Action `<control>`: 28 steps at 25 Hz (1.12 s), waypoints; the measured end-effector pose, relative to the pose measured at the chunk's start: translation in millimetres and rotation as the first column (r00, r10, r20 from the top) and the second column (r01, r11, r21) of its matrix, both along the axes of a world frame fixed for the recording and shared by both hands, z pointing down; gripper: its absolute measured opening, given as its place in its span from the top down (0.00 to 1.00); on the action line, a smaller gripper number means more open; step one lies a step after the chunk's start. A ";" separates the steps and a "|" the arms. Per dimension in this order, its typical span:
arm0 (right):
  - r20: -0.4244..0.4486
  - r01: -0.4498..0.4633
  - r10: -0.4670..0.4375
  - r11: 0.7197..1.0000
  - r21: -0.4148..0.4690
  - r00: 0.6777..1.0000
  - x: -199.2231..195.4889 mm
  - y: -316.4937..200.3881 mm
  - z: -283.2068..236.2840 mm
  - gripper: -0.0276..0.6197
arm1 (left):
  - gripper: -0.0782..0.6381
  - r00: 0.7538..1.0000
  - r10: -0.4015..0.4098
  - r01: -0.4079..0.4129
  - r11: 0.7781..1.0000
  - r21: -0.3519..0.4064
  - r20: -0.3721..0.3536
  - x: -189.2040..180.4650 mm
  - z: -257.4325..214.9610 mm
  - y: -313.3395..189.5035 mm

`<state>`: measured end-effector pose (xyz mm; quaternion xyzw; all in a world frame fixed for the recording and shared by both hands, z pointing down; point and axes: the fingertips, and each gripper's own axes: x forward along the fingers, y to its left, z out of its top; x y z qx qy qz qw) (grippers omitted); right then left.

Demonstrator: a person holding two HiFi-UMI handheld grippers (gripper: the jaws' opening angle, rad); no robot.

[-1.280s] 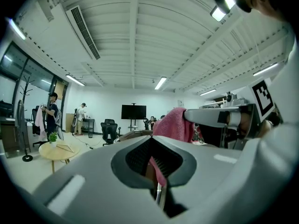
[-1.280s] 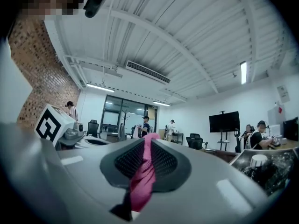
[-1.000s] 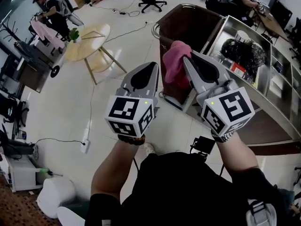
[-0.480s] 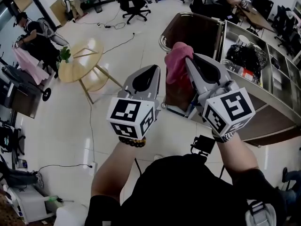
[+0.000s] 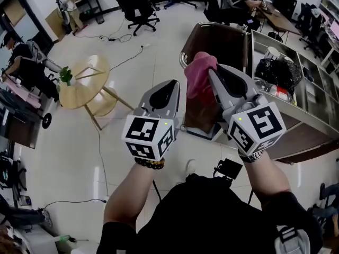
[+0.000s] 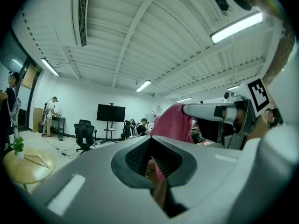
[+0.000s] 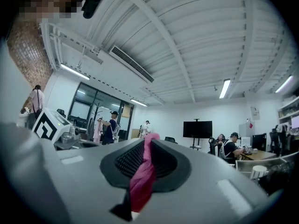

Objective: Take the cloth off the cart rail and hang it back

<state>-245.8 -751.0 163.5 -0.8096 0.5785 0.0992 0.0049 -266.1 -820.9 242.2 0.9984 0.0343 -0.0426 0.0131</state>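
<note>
Pink cloth (image 5: pixel 200 77) is bunched up and pinched in my right gripper (image 5: pixel 211 71). In the right gripper view a twisted strip of it runs down btw the ribbed pads, jaws clamped on it w/ only the fabric keeping them apart. The rest of the cloth hangs off the tips. In head view it lies over the near corner of the brown cart (image 5: pixel 225 38), just by the chrome rail (image 5: pixel 181 54); can't tell if fabric touches the rail.

Left gripper (image 5: pixel 171 83) sits just beside the right one, on the cloth's left, jaws together, nothing in them.

Right of the cart: metal shelf unit (image 5: pixel 312 83) w/ a black bag (image 5: pixel 276 67) in it. Off to my left, well apart: round wooden table (image 5: pixel 85 83) on pale floor (image 5: pixel 132 62). Black office chair (image 5: pixel 135 4) is farther back.
</note>
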 end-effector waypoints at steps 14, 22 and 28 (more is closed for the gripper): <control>0.037 -0.011 0.010 0.999 0.043 0.999 105.3 -33.2 -6.1 0.90 | 0.89 1.000 -0.003 0.002 0.999 0.037 0.027 91.1 -9.7 -34.4; 0.066 -0.024 0.022 0.999 0.035 0.998 152.9 -52.4 -6.9 0.90 | 0.89 0.999 0.000 -0.002 0.999 0.038 0.045 133.3 -13.7 -49.2; 0.074 -0.050 0.048 0.998 0.028 0.996 180.6 -68.2 2.7 0.90 | 0.89 0.999 0.024 -0.025 0.999 0.038 0.038 160.9 -10.6 -62.8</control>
